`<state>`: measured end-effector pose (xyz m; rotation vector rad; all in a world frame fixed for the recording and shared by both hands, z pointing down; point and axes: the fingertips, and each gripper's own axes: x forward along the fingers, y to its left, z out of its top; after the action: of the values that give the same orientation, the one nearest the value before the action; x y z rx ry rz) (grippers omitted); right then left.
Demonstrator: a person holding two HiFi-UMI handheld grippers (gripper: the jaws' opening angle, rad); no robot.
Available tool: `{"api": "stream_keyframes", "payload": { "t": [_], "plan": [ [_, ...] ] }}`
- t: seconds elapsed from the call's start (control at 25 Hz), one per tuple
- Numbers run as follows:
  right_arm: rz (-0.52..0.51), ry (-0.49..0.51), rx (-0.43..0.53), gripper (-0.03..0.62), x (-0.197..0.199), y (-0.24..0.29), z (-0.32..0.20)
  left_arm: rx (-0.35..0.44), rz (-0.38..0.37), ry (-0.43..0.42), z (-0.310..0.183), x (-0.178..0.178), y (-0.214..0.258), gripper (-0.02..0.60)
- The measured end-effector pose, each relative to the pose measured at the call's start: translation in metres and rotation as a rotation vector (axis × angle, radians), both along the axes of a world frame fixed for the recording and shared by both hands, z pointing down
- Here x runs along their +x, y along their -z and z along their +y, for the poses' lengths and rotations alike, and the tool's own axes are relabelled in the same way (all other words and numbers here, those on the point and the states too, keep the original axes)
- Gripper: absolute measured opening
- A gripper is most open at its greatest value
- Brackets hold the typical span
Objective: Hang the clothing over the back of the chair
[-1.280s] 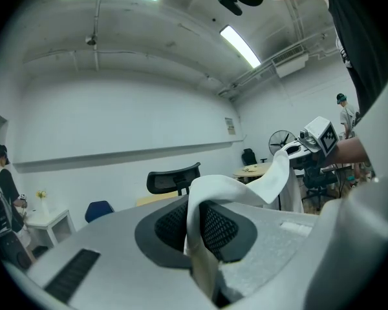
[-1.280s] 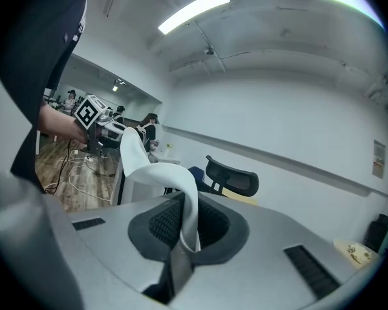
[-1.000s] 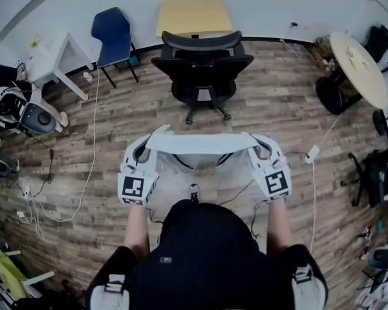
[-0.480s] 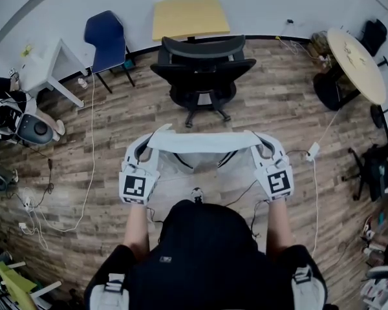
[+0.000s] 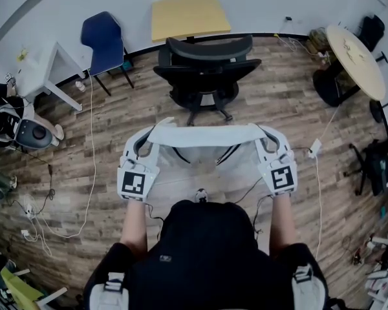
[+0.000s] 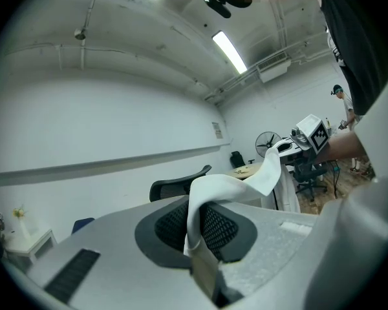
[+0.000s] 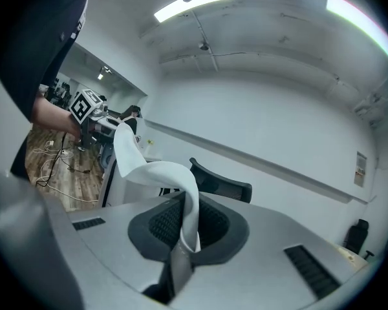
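Wooden floor (image 5: 297, 108) carries the black chair (image 5: 207, 63), ahead of the person (image 5: 207, 257). White clothing (image 5: 204, 135) hangs stretched in the air, apart from the chair back. Left gripper (image 5: 152, 137) and right gripper (image 5: 264, 137) each clamp one upper end, jaws closed on the cloth.

We stand in an office-like lab: wood floor (image 5: 291, 112), black office chair (image 5: 207, 66), blue chair (image 5: 105, 37), round table (image 5: 355, 53), loose cables (image 5: 90, 141), ceiling strip light (image 6: 229, 50).

Background: blue chair (image 5: 107, 41), yellow tabletop (image 5: 189, 16) at the wall, white side table (image 5: 44, 68) far left, round table (image 5: 355, 51) right, white cable (image 5: 91, 134) trailing across wood floor (image 5: 291, 102).
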<state>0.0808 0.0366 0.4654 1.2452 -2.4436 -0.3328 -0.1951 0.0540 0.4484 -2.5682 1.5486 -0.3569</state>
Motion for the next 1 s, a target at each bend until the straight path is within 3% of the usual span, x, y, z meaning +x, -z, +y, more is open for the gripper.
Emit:
{"api": "stream_keyframes", "payload": {
  "t": [0.72,1.0],
  "plan": [
    [0.044,-0.022,0.075,0.005,-0.023,0.028,-0.022,0.061,-0.034,0.013,-0.021,-0.027,0.026,0.015],
    [-0.02,0.019,0.082,0.005,-0.02,0.04,-0.041,0.087,-0.02,0.047,-0.034,-0.028,0.041,0.015]
  ]
}}
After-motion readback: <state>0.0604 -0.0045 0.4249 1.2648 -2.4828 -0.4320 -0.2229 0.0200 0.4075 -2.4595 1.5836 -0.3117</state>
